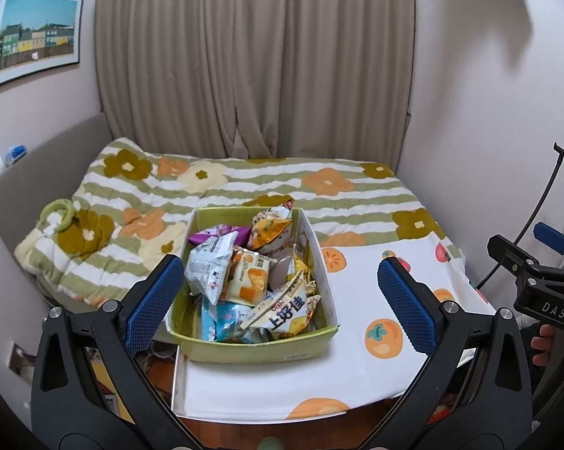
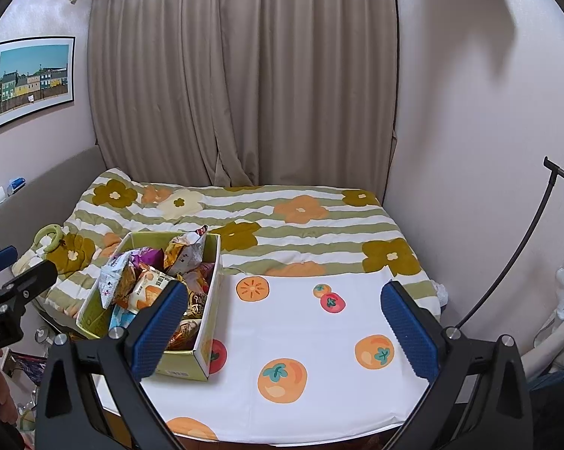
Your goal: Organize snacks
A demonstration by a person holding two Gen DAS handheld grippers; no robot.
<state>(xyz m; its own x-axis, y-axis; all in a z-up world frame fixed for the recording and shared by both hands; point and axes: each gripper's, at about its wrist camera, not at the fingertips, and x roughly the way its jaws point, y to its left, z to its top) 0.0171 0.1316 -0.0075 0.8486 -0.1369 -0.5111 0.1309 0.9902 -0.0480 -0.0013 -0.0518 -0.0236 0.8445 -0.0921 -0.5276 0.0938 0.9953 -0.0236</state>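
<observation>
All the snack packets point(image 1: 257, 281) visible sit heaped in the green box point(image 1: 259, 348) at the near left edge of the bed's white fruit-print sheet point(image 2: 319, 356); none lie loose on the sheet or the flowered quilt point(image 2: 300, 225) beyond. The left gripper point(image 1: 278, 300) and right gripper point(image 2: 285, 322) both hover spread wide, holding nothing. Judging by this, either sorting has not begun or gathering is finished

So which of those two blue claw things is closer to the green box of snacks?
Left. The left gripper is open right in front of the snack box, framing it. The right gripper is open over the bare cloth, with the box off to its left.
</observation>
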